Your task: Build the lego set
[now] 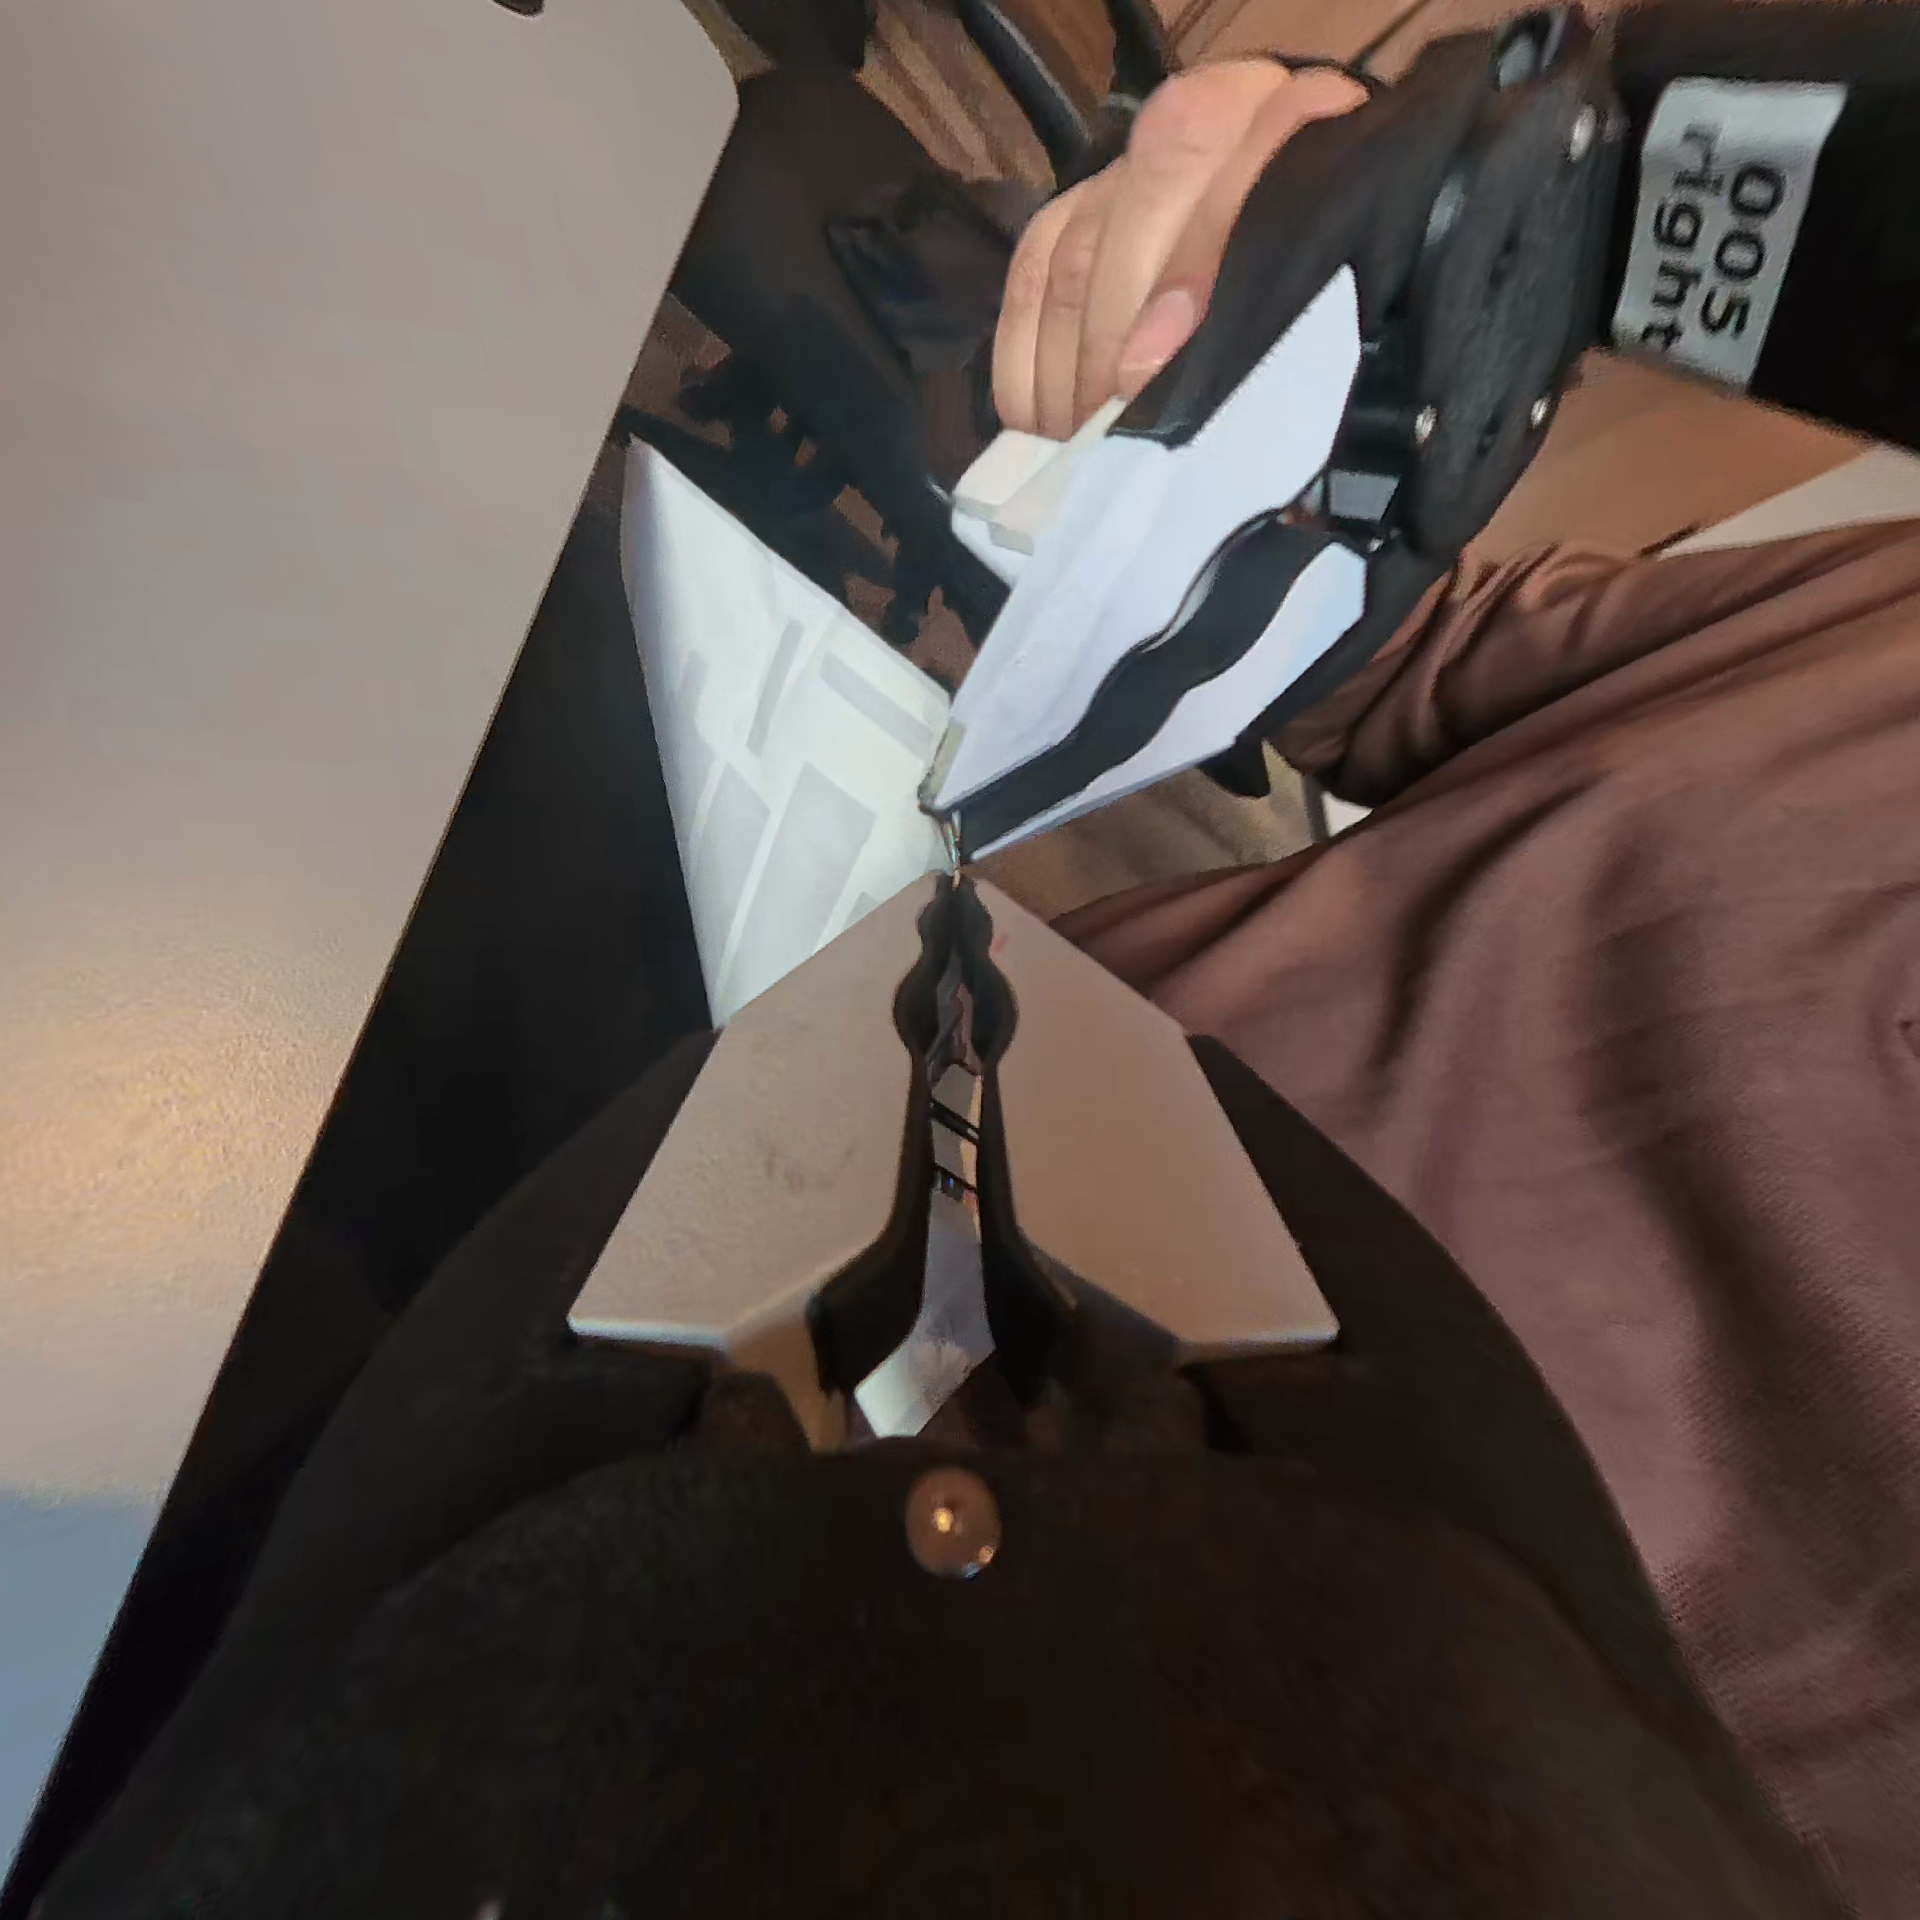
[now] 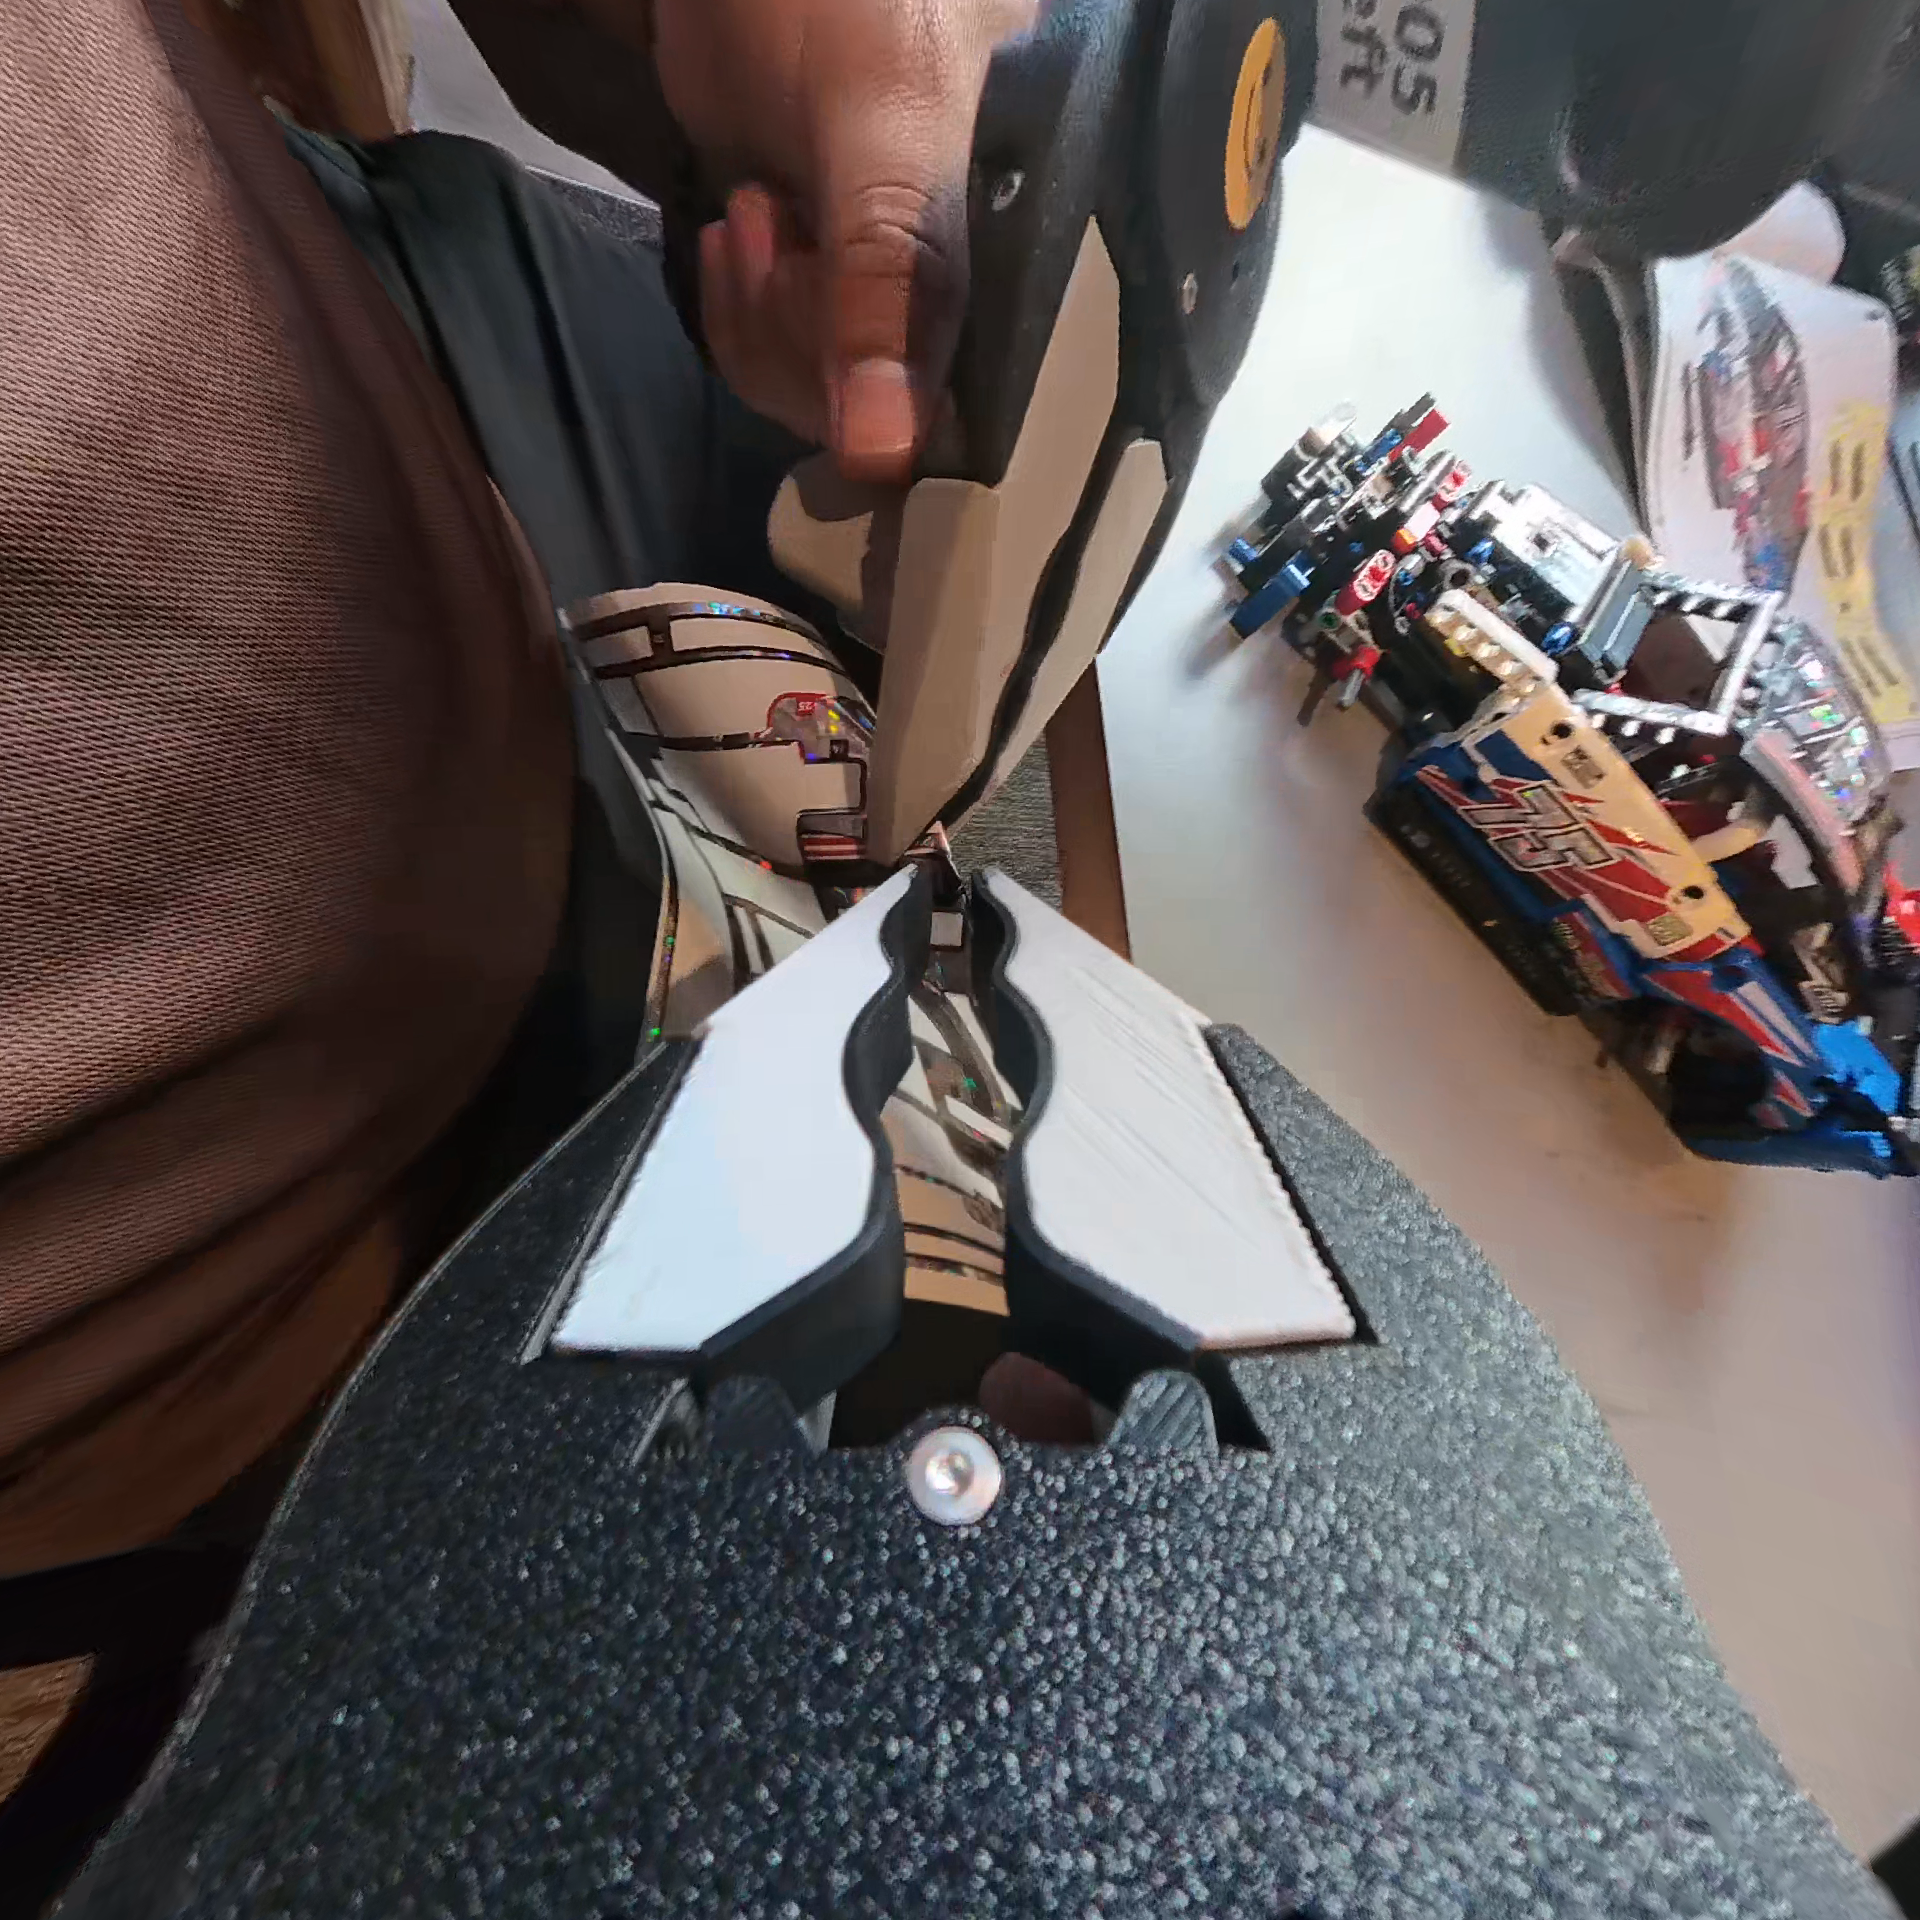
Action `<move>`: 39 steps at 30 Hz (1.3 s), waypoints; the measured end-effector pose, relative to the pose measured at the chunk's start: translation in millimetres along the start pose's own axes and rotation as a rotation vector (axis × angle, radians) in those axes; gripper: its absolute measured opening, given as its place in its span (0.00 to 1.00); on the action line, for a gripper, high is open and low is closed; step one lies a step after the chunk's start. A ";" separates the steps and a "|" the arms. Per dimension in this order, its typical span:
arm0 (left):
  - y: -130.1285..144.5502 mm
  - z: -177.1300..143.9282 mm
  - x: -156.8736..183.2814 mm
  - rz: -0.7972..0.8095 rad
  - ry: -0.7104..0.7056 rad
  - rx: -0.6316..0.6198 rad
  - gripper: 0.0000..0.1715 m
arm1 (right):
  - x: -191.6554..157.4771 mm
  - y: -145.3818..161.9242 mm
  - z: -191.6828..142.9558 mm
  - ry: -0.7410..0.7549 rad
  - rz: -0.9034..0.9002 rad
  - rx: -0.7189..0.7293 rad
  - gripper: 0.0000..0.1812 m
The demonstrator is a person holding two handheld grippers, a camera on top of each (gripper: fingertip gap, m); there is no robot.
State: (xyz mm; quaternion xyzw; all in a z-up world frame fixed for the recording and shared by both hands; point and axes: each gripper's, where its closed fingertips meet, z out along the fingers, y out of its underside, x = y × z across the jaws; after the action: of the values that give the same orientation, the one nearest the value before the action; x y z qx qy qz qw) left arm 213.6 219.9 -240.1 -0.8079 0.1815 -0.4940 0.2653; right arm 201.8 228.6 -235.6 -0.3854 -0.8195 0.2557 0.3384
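Left gripper point(image 1: 951, 894): fingers closed to a narrow slit, tips pinching a small sticker point(image 2: 940, 868). Right gripper point(image 2: 948, 883): likewise nearly closed, tip to tip with the left; whether it grips the same sticker or the sheet edge I cannot tell. The sticker sheet point(image 2: 717, 717) hangs at ten o'clock of the tips, over the person's lap. The partly built lego truck point(image 2: 1621, 790) stands on the table point(image 2: 1299, 987) at three o'clock, well apart. Judged step: peeling a decal. Next: a clean lift, then careful alignment on the truck.
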 end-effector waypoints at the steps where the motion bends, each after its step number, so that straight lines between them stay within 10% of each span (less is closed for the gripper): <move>1: -1.4 -0.7 -0.3 -0.025 0.009 0.021 0.00 | 1.6 -0.4 -0.1 0.020 -0.018 0.000 0.04; 18: -8.9 -1.2 -6.5 -0.216 0.056 0.192 0.00 | 11.4 0.6 2.4 0.237 -0.299 -0.107 0.00; 39: -10.6 -10.5 -6.6 -0.218 0.080 0.226 0.00 | 3.9 4.5 -1.1 0.108 -0.119 -0.029 0.00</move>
State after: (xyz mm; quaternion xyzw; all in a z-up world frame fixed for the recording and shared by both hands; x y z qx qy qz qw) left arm 201.6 229.3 -234.4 -0.7674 0.0463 -0.5690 0.2918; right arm 202.8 234.5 -236.6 -0.3541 -0.8250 0.2023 0.3912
